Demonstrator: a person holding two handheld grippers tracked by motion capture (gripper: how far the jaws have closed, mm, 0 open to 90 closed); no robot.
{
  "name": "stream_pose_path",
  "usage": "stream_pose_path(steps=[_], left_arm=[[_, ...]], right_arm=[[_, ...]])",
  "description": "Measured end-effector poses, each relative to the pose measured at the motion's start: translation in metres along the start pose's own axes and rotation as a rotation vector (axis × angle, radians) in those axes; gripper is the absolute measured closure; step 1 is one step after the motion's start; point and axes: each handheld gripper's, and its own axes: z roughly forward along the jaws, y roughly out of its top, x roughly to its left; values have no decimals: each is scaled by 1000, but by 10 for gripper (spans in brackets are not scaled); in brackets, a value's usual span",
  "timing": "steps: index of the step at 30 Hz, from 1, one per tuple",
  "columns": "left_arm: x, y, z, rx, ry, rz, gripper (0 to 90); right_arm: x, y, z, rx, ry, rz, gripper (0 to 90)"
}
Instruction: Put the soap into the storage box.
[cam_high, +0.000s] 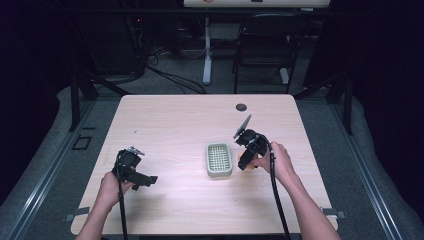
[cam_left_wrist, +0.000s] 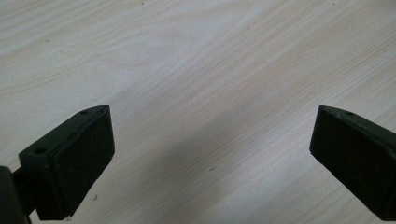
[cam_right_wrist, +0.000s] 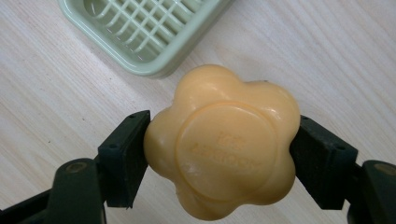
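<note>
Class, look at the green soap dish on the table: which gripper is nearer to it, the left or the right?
Right. The right gripper, shut on the orange soap, sits just beside the soap dish. The left gripper, open, is well off to the dish's other side.

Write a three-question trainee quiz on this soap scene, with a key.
1. True or false: the right gripper is shut on the orange soap.
2. The green soap dish holds: A) soap, B) nothing, C) a sponge.
3. How do the left gripper jaws stand?

Key: 1. True, both pads press the flower-shaped bar. 2. B, its slatted bottom is bare. 3. Wide apart over bare wooden table, with nothing between them.
</note>
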Motion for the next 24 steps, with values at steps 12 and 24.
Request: stream_pose_path(steps=[12,24], left_arm=[[0,0,0,0,0,1,0],[0,0,0,-1,-2,2,0]], right_arm=[[4,10,-2,-12,8,-7,265],[11,23,-3,-24,7,-23,265]])
